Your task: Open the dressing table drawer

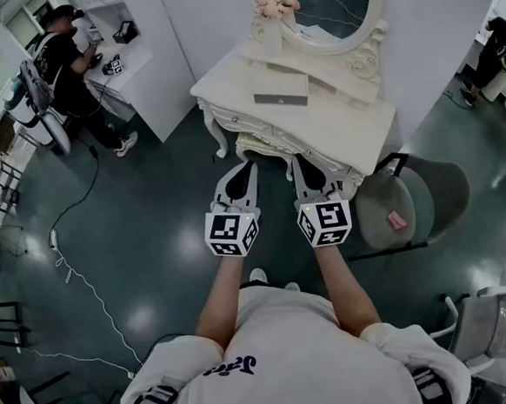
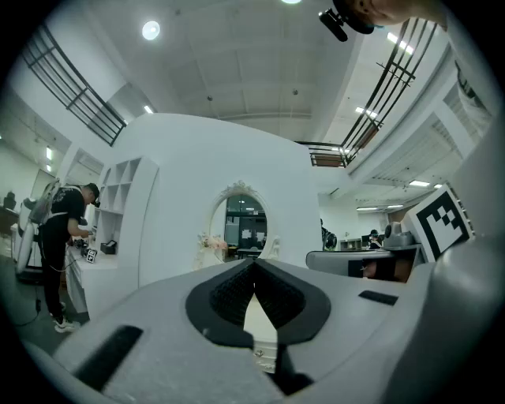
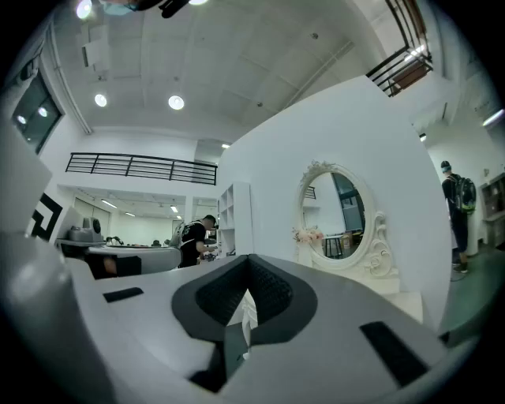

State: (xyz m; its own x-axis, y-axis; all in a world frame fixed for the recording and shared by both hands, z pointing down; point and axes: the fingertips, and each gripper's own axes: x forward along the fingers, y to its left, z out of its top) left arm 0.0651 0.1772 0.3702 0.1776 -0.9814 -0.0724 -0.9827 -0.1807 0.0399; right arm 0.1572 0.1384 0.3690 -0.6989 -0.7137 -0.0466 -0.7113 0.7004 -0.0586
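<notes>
The cream dressing table (image 1: 342,116) with an oval mirror (image 1: 329,8) stands just ahead of me, its drawer front (image 1: 260,128) facing my grippers. The left gripper (image 1: 245,165) and right gripper (image 1: 302,160) are held level side by side, tips close to the table's front edge and apart from it. Both are shut with nothing between the jaws. In the left gripper view the gripper (image 2: 254,267) has its pads meeting, and a strip of the table's front (image 2: 260,319) shows below them. The right gripper (image 3: 249,260) looks the same, with the mirror (image 3: 347,217) off to its right.
A grey flat box (image 1: 281,88) and a flower vase (image 1: 273,16) sit on the tabletop. A grey round chair (image 1: 414,197) with a pink item stands to the right. A person (image 1: 68,63) works at a white counter far left. Cables (image 1: 85,280) lie on the dark floor.
</notes>
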